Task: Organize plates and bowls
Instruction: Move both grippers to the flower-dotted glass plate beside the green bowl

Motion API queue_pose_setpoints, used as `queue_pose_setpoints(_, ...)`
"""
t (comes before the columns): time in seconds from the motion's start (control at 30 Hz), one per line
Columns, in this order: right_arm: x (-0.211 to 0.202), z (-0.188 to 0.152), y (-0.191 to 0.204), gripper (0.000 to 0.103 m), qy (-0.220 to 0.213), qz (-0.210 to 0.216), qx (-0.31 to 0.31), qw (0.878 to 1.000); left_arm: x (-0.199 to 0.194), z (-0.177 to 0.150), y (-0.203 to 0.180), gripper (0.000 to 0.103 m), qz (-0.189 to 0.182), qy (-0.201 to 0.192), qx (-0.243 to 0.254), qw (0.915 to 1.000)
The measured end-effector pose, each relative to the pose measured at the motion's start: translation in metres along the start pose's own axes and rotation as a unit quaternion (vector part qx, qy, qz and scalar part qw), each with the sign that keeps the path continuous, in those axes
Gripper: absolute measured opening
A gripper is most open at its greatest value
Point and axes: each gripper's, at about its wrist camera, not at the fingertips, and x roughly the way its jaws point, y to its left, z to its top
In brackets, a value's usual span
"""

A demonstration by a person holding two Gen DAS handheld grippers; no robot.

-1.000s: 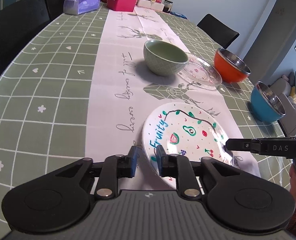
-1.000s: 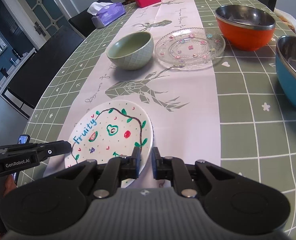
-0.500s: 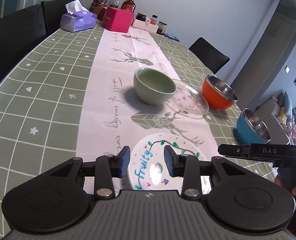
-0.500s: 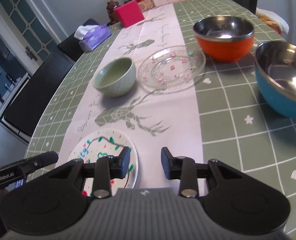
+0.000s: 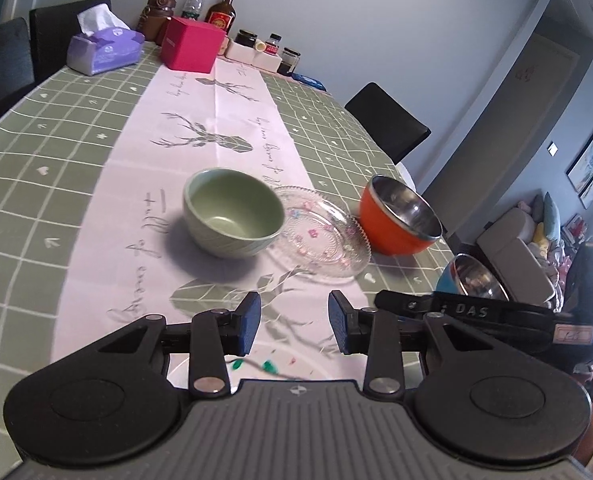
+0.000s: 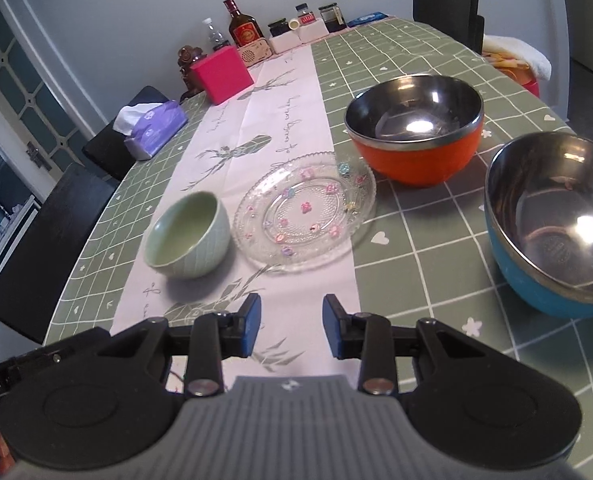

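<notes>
Glazed green bowl [image 6: 186, 236], ridged glass plate [image 6: 304, 212]

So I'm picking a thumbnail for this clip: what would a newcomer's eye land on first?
Probably the two shiny steel-lined bowls on the right of the table: the orange bowl and, nearer, the blue bowl. Next, the clear glass plate on the pale runner, with the green bowl close on its left. Both pairs of black jaws stand open in the foreground.

Both grippers were matte black with blue finger pads [image 5: 248, 322]. Silver screws studded their arms. The right gripper [image 5: 380, 303] bore white "DAS" lettering.
</notes>
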Motion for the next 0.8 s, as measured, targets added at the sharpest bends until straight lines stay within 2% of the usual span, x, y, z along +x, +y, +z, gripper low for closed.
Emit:
queue_pose_setpoints(0.33, 0.044, 0.034, -0.019, 0.034, 0.013, -0.020, 0.030, 0.999, 0.054, 0.013, -0.009, 0.042, 0.003, 0.021, -0.011, 0.9997)
queue_pose_setpoints(0.57, 0.061, 0.047, -0.033, 0.033, 0.021, -0.033, 0.062, 0.997, 0.075, 0.014, -0.009, 0.042, 0.005, 0.032, -0.009, 0.9994)
queue_pose_setpoints(0.8, 0.075, 0.053, -0.040, 0.023, 0.028, -0.033, 0.082, 0.996, 0.076, 0.012, 0.001, 0.042, -0.001, 0.036, -0.030, 0.9989)
